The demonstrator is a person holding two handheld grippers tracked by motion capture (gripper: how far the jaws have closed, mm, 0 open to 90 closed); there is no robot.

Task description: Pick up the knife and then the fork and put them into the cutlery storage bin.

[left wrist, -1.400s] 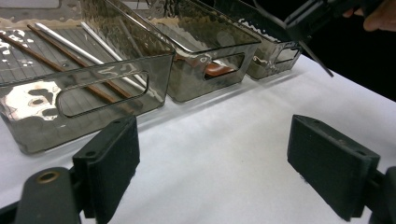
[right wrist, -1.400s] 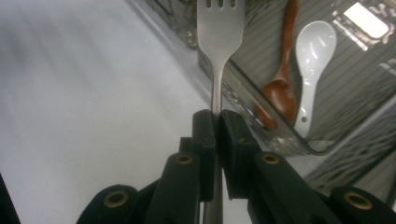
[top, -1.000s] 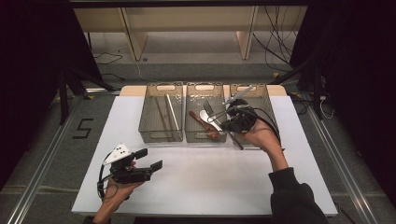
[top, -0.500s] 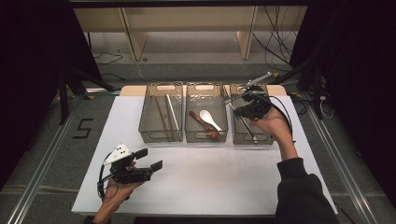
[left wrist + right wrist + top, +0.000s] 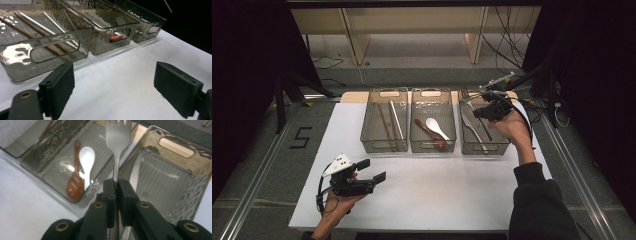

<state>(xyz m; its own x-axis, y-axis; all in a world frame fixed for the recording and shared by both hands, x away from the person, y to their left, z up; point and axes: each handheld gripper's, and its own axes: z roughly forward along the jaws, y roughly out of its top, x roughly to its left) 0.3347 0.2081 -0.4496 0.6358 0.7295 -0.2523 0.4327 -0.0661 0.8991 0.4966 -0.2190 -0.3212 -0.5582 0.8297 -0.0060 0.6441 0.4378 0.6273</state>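
The right tongs (image 5: pixel 116 195) clamp the flat handle of a polished metal fork (image 5: pixel 117 142), held above the right-hand bin (image 5: pixel 484 145). Three smoky, ribbed plastic bins stand on the matte white desk (image 5: pixel 437 195). The middle bin (image 5: pixel 433 142) holds a white spoon (image 5: pixel 87 157) and a brown spoon (image 5: pixel 74 185). The left tongs (image 5: pixel 115 87) stand open, empty.

From my right gripper (image 5: pixel 115 195) I see the 2 jaws pinched tight on a metal fork (image 5: pixel 117 135), tines at the top edge. Left of centre, a brown spoon (image 5: pixel 74 185) and white spoon (image 5: pixel 86 160) lie side by side in a clear bin (image 5: pixel 50 152). Another bin (image 5: pixel 192 187) sits right.
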